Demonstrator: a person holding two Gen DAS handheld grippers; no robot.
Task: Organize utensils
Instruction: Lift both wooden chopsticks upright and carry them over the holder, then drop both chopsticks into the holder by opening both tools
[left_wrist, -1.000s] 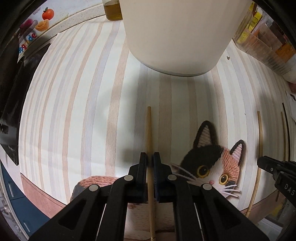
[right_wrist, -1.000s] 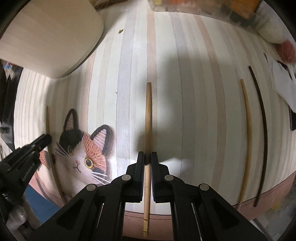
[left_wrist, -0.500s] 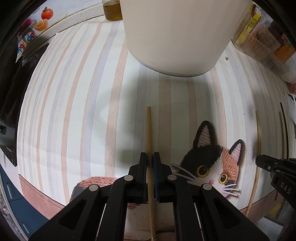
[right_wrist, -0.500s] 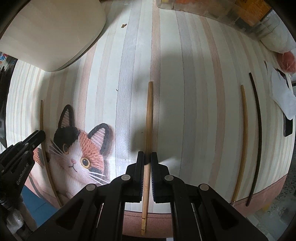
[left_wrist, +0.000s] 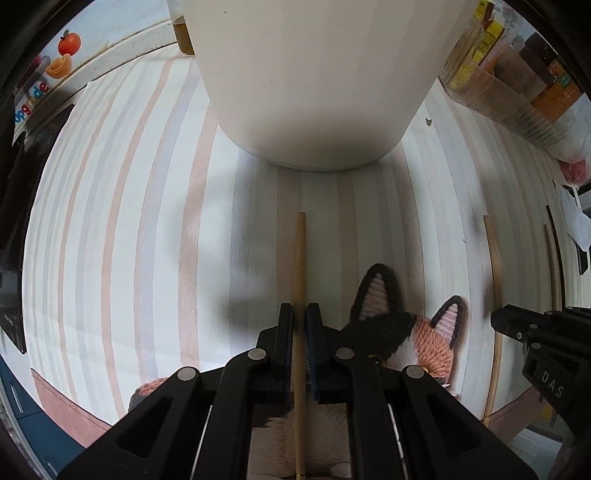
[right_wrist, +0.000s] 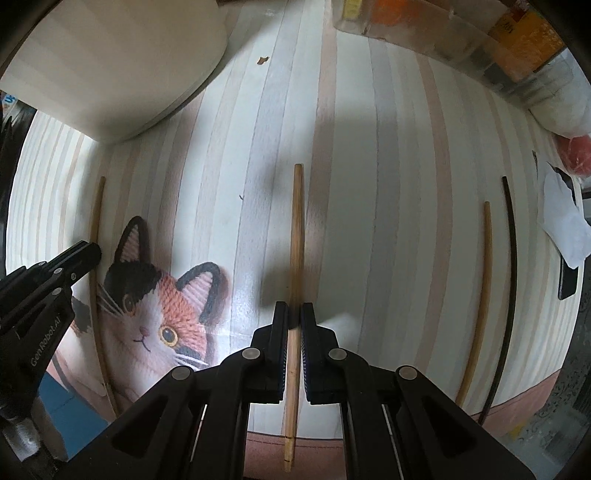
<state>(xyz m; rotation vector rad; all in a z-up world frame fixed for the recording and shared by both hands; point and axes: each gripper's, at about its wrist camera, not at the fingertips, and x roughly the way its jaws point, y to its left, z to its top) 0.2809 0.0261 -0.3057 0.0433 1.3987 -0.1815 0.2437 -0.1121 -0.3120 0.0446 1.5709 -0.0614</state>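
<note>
The left tongs (left_wrist: 300, 321) were closed on a pale bamboo chopstick (left_wrist: 300, 266), which ran straight ahead between the two black fingers and pointed at the large cream cylindrical container (left_wrist: 314, 85) standing toward the far edge of the striped pastel table covering with a knitted calico cat picture (left_wrist: 122, 229). The chopstick's front tip stopped short of the container's base, above the cloth. Further right, the right tongs (right_wrist: 294, 315) were likewise closed on a second bamboo chopstick (right_wrist: 296, 236), held lengthwise between the fingers with its rear end sticking out behind them over the table's near edge. To the right of that, a third tan bamboo chopstick (right_wrist: 480, 295) lay on the cloth, and just beside it, apart, a thin dark brown chopstick (right_wrist: 511, 280), both reaching the near edge. Clear plastic storage boxes with yellow and orange contents (right_wrist: 480, 40) stood along the table's far right corner.
</note>
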